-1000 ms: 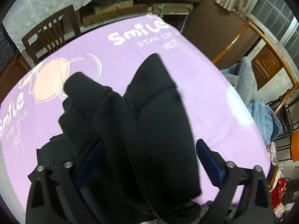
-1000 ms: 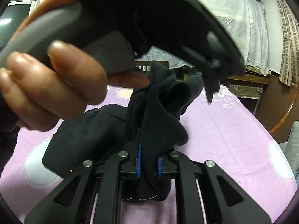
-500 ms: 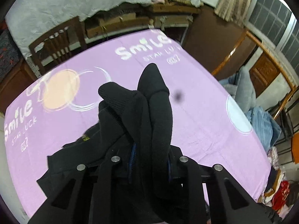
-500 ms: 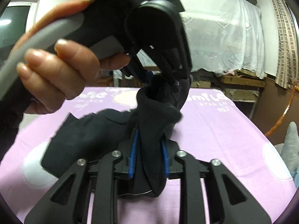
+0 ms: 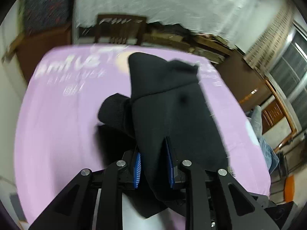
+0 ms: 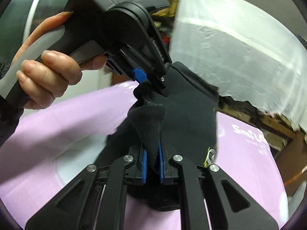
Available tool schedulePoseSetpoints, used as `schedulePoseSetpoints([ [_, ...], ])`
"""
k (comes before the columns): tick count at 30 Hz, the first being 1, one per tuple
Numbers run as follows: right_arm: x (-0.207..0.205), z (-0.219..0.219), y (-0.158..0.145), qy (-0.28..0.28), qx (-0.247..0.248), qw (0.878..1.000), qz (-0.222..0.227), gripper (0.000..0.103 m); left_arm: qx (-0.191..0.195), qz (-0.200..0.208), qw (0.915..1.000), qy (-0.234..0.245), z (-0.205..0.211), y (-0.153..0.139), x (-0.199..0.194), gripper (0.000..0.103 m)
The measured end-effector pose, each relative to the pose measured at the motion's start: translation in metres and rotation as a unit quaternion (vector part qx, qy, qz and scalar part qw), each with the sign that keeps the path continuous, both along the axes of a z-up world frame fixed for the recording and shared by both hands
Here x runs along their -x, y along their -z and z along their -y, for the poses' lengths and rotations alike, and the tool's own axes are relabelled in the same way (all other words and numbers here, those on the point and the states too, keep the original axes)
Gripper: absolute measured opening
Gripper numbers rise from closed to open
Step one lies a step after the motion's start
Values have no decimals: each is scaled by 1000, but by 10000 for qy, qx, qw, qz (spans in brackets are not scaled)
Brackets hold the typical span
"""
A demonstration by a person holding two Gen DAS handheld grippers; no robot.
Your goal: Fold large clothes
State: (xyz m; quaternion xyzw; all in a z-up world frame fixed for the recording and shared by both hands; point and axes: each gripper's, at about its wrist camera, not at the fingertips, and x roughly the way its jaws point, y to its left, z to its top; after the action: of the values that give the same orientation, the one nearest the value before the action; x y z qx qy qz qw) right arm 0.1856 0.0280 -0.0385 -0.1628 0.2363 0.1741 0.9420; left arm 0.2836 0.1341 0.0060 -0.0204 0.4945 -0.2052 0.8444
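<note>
A black garment (image 5: 172, 111) is lifted off the purple table cover (image 5: 57, 124). My left gripper (image 5: 153, 164) is shut on a thick fold of it, and a ribbed cuff (image 5: 113, 111) hangs to the left. In the right wrist view my right gripper (image 6: 152, 164) is shut on another fold of the same black garment (image 6: 184, 118). The left gripper (image 6: 151, 84), held in a hand, also shows there, clamped on the cloth just above and beyond the right one.
A wooden chair (image 5: 119, 28) stands behind the table's far edge. A white sheet (image 5: 163, 2) covers things along the back wall. Grey and blue clothes (image 5: 262, 132) lie off the table's right side. A wooden rail (image 5: 280, 103) runs at the right.
My left gripper went from open to shut on the garment. Both grippers rose with the cloth, and the two views swung round.
</note>
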Motion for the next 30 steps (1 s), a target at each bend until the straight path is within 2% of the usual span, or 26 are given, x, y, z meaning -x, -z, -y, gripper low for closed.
schedulePoseSetpoints([
  [5,-8,-37,35,-506,639,9946,-648,9,458,-614,9958,-511,-50,65,-7,25],
  [7,-7,-46,44,-533,903,9926,-620,9,644,-597,9946,-554,-61,71,-7,30],
  [9,-8,-51,48,-553,971,9917,-641,9,689,-628,9941,-558,-66,71,-9,32],
  [13,-16,-47,53,-580,822,9916,-819,10,537,-506,9952,-643,-71,75,-6,52],
  [18,-12,-50,49,-601,776,9919,-809,10,591,-576,9935,-789,-79,82,-7,68],
  [21,-4,-49,38,-735,662,9916,-829,17,650,-545,9933,-786,-81,79,-6,70],
  [24,13,-38,20,-958,311,9917,-800,36,543,-433,9944,-794,-78,74,-4,69],
  [25,22,-32,12,-993,223,9925,-675,46,499,-398,9948,-800,-78,72,-3,69],
  [26,27,-26,4,-997,157,9932,-573,49,464,-366,9950,-810,-78,70,-2,69],
  [30,29,10,-23,-841,-381,9945,-503,48,269,-146,9946,-991,-82,57,6,67],
])
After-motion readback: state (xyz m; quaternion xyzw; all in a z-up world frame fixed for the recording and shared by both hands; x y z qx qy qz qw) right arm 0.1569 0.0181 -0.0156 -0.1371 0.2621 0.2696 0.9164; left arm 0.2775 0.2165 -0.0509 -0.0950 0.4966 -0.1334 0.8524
